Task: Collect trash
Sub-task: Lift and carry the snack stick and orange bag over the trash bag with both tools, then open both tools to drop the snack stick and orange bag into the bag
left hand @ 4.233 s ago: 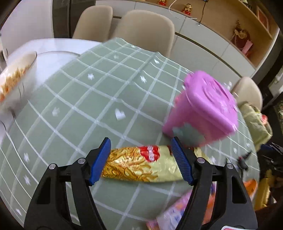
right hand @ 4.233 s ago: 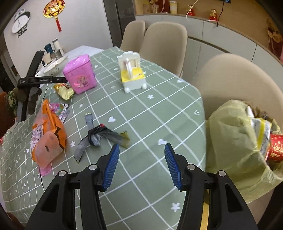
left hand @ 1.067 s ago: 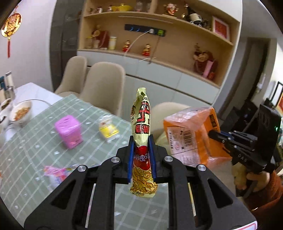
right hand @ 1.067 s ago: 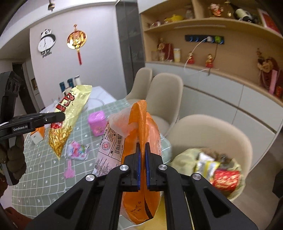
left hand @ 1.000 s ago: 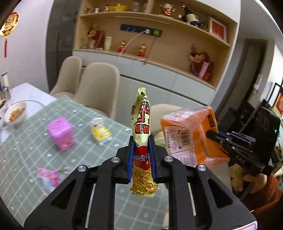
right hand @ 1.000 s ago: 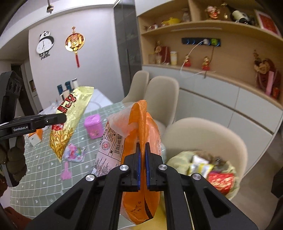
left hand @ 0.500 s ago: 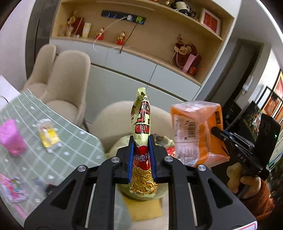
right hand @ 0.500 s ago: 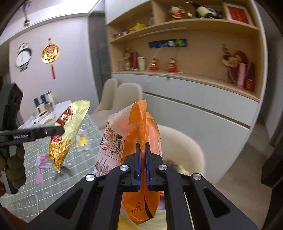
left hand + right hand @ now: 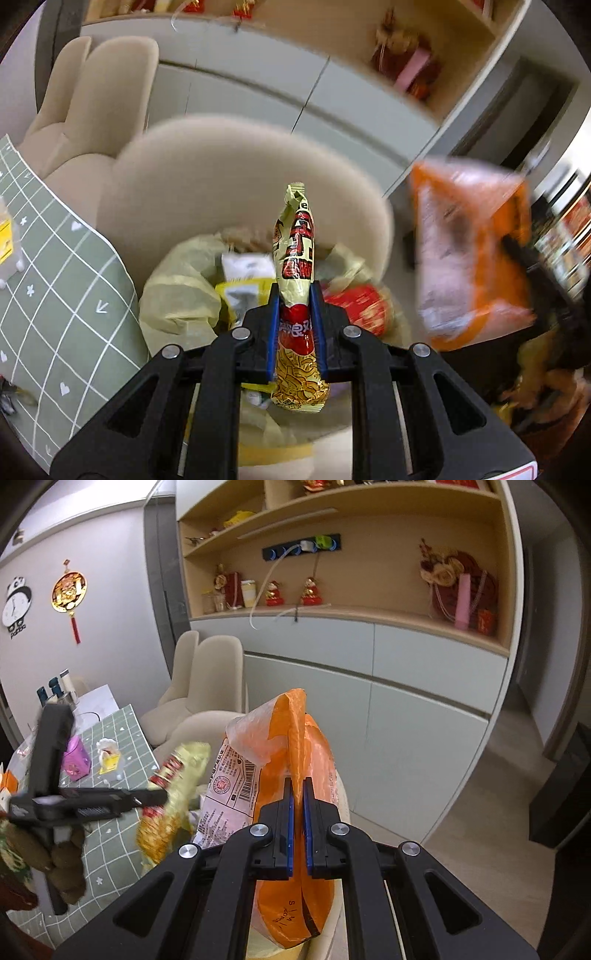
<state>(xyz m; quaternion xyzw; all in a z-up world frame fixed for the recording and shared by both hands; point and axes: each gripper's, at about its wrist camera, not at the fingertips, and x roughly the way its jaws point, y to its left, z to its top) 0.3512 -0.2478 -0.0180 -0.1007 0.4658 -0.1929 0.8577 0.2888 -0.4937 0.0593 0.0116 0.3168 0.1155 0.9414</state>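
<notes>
My left gripper (image 9: 295,291) is shut on a gold and red snack wrapper (image 9: 297,236) that stands upright between its blue pads. Just beyond it, a yellow trash bag (image 9: 177,295) sits open on a beige chair (image 9: 221,177), with several wrappers inside. My right gripper (image 9: 297,790) is shut on an orange plastic package (image 9: 291,746). That orange plastic package (image 9: 469,251) shows blurred at the right of the left wrist view. In the right wrist view the left gripper (image 9: 159,795) holds the snack wrapper (image 9: 170,786) low at the left, beside the orange package.
The table with its green checked cloth (image 9: 48,302) lies to the left, its edge next to the bag. A pink box (image 9: 75,762) and a small yellow and white toy (image 9: 109,760) stand on it. More beige chairs (image 9: 92,99) and a cabinet wall with shelves (image 9: 369,590) stand behind.
Both grippers have swung away from the table toward the chair with the yellow bag. The left one has dropped and tilted down over the bag's mouth. Both grips are unchanged.
</notes>
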